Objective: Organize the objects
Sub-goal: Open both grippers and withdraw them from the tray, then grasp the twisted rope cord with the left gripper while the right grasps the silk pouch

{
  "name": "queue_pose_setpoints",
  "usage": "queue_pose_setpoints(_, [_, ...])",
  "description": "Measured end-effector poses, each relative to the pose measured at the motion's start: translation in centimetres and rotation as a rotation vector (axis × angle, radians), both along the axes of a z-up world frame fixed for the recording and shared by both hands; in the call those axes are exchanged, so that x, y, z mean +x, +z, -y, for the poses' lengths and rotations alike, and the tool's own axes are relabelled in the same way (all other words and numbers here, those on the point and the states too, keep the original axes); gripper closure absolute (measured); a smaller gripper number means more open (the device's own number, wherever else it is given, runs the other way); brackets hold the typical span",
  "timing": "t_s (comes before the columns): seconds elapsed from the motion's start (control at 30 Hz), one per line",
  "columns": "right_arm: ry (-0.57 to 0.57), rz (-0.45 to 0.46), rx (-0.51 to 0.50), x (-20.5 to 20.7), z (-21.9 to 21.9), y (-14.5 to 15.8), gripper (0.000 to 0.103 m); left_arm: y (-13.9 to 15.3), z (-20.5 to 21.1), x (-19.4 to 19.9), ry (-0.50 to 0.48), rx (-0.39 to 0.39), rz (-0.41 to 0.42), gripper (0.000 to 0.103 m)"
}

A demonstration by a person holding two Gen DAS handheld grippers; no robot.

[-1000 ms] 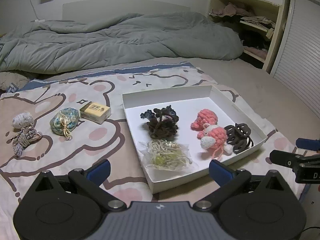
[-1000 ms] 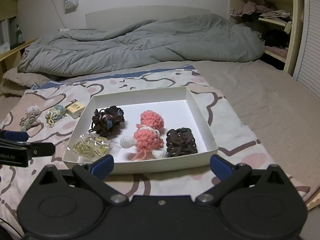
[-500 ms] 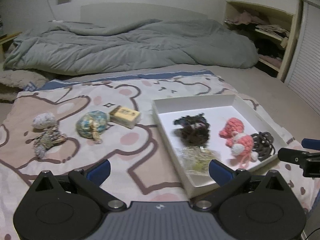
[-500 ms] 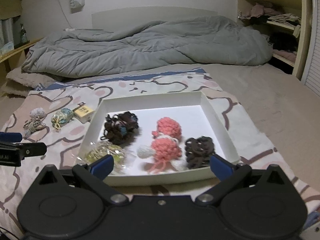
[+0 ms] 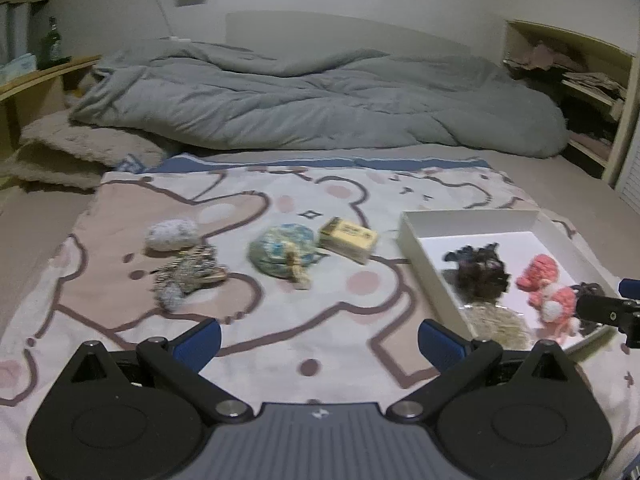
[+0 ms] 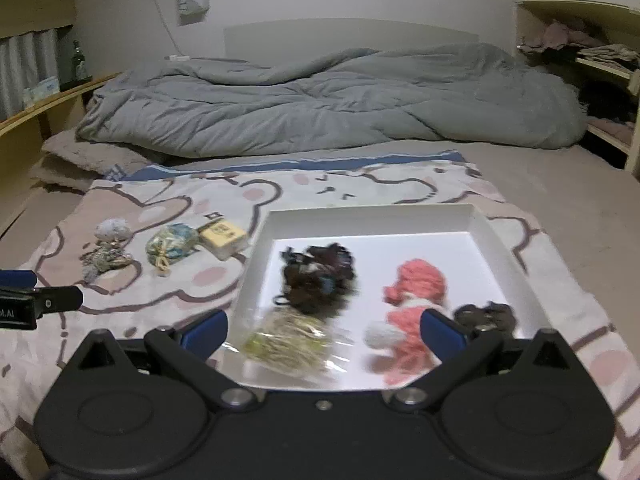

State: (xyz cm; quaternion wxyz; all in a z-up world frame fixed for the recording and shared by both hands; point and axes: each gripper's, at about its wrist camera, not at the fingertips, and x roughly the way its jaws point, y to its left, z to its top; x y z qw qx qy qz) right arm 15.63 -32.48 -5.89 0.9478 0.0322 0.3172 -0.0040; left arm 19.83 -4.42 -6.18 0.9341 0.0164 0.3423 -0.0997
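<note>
White cardboard, that's the tray [image 6: 496, 232] I'm looking down on from the right gripper [image 6: 324, 330], whose blue pads are spread wide with nothing between them. Inside the tray I see a dark scrunchie bundle [image 6: 318, 278], a clear bag of pale bands [image 6: 292, 342] in front of it, two pink crochet pieces [image 6: 416, 300] to the right, and a dark brown clip [image 6: 486, 316] by the near right corner.

My left gripper [image 5: 318, 338] is also released and empty, hanging over the bear-print blanket [image 5: 320, 312]. Ahead of it, left of the tray [image 5: 424, 256], four things lie loose on the blanket: a yellow box [image 5: 348, 238] nearest the tray, a blue-green pouch [image 5: 284, 254] touching it, then a speckled cord bundle [image 5: 188, 276], and a white ball [image 5: 172, 234] just behind that. The right gripper's finger pokes into the left view at the far right edge. Motion blur softens the small items. A grey duvet [image 6: 320, 104] is heaped behind.
</note>
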Motion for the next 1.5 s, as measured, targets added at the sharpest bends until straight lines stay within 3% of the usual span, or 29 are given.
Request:
queue_pose_setpoints(0.57, [0.099,0.014,0.037,3.4,-6.9,-0.9,0.000,-0.4,-5.8,0.9,0.095,0.006,0.008,0.000])
queue_pose_setpoints(0.93, [0.107,0.048,0.086,5.5,-8.9,-1.4,0.000,-1.8,-6.8,2.2,0.102,0.046,0.113,0.000])
queue_pose_setpoints(1.27, [0.122,0.079,0.128,9.6,-11.3,-2.5,0.000,-3.5,-8.9,5.9,0.132,0.035,0.197,0.001])
queue_pose_setpoints(1.5, [0.114,0.069,0.148,13.3,-13.1,-4.4,0.000,-5.5,-9.5,9.8,0.191,-0.024,0.154,0.001])
